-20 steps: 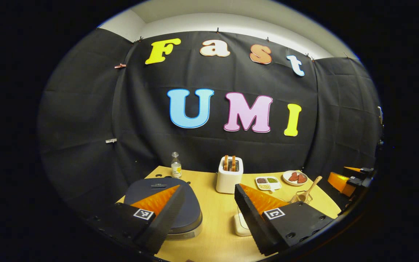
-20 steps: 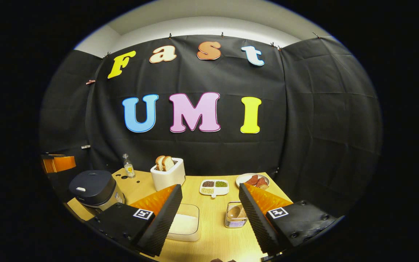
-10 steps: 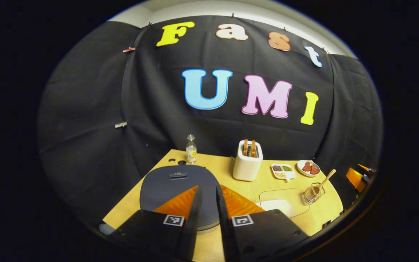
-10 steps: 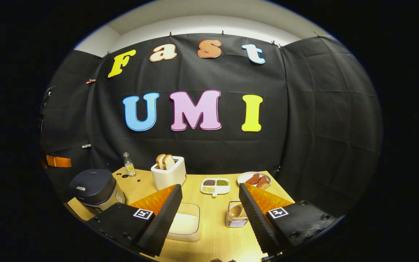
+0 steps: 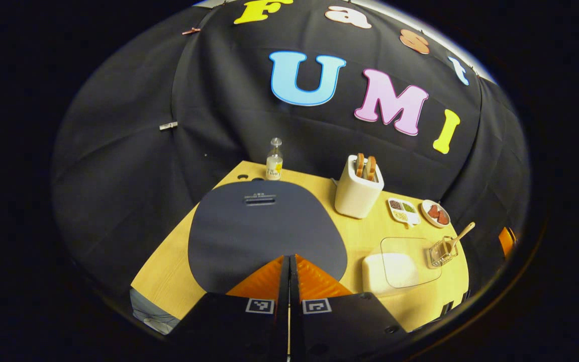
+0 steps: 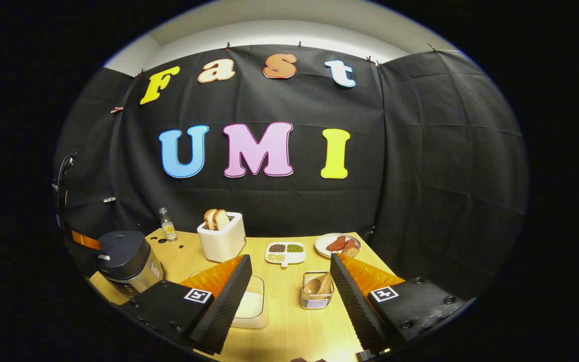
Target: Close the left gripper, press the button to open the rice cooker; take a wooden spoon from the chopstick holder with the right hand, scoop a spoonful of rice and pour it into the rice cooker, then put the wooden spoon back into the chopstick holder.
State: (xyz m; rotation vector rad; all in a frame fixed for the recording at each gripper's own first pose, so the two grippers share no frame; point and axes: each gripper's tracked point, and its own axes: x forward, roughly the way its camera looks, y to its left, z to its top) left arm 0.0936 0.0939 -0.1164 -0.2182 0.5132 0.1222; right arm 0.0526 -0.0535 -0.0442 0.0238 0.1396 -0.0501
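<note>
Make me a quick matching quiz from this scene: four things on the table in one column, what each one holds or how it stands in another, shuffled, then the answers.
Things:
1. rice cooker
2. toaster
3. chopstick holder
4. left gripper

States:
A. holds the wooden spoon
B. fingers together, over the dark lid
C. lid down
D. two bread slices sticking up

Pairs: 1-C, 2-D, 3-A, 4-B

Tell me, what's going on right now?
Left gripper shut, over the rice cooker, lid down. Right gripper open, empty, short of the wooden spoon in the chopstick holder.
</note>
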